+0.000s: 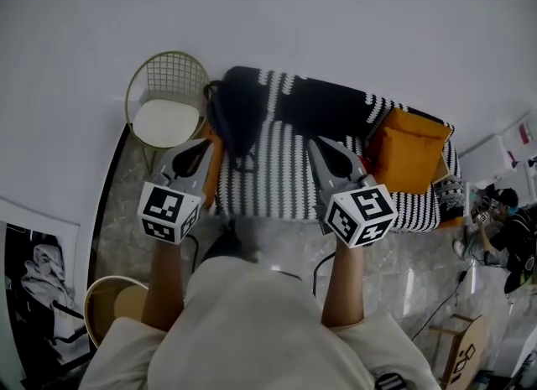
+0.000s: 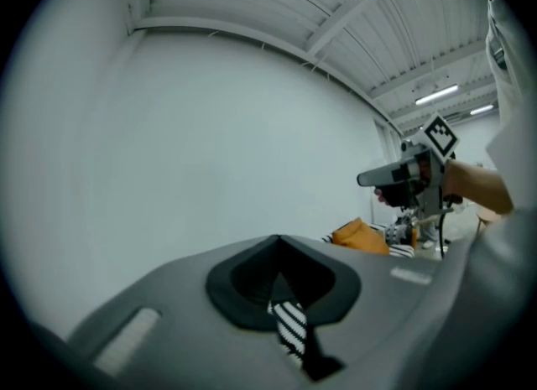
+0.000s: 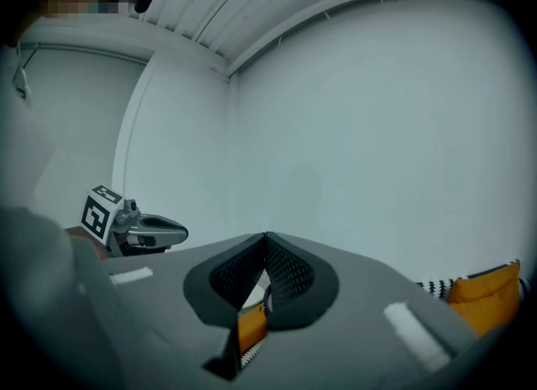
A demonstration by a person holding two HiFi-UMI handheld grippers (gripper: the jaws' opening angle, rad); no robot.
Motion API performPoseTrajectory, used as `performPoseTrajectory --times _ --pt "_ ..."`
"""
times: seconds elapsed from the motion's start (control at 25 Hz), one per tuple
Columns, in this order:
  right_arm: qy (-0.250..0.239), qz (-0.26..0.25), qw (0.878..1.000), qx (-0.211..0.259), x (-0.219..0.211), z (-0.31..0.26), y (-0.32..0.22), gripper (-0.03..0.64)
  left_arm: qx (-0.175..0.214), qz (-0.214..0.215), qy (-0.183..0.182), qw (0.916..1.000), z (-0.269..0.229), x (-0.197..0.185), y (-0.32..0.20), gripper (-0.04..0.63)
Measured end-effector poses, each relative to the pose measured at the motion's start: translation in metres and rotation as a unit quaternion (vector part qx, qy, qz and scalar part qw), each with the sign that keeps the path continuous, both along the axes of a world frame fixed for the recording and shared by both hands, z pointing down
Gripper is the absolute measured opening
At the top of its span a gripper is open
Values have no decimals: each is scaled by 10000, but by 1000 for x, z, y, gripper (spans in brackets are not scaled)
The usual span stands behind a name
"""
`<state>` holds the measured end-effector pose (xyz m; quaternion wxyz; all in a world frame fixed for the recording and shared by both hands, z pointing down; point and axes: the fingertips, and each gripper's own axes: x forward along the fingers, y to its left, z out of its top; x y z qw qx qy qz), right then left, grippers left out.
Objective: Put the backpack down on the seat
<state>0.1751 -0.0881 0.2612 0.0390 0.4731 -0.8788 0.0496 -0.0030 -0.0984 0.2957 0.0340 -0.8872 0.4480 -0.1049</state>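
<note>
The black fabric backpack [image 1: 237, 116] is seen at the left end of the sofa draped in a black-and-white striped knitted throw [image 1: 277, 187]. It lies on the seat there, and its upper part is propped against the sofa's back. No gripper is touching it.

The left gripper [image 1: 200, 147] is held in front of the sofa's left end, near the backpack but apart from it. The right gripper [image 1: 323, 147] is held over the middle of the sofa's seat. In each gripper's own view the jaws are pressed together with nothing between them. Only a sliver of striped throw or of orange fabric shows below the tips.

The placement is judged to be done or nearly done, so the remaining risk lies in how the backpack has been left:

- **Slumping:** The backpack is soft and is propped rather than laid flat. It could slump forward or roll towards the sofa's left edge if its weight is not settled on the seat.
- **Snagged straps:** Dark straps appear to trail from the backpack towards the sofa's front left corner. A strap could be caught by the left gripper on withdrawal, and the backpack dragged off the seat.
- **Sliding throw:** The loose throw could slide under the load.

The gold wire chair with a white seat pad [image 1: 168, 78] stands just beside the sofa's left end and could be knocked by a wide swing. The orange square cushion [image 1: 409, 158] at the sofa's right end is well apart from the backpack and is not thought to be at risk.
</note>
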Motion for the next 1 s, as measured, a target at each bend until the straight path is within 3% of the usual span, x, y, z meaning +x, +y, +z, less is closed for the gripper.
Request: performPoseTrajectory --times 0.72,1.0 --pt "148 -301 9994 56 -12 -11 31 2 235 31 -83 9997 -24 4 37 3" --pt "113 -362 9992 -103 -5 -4 29 2 308 -40 161 9994 -31 11 38 3"
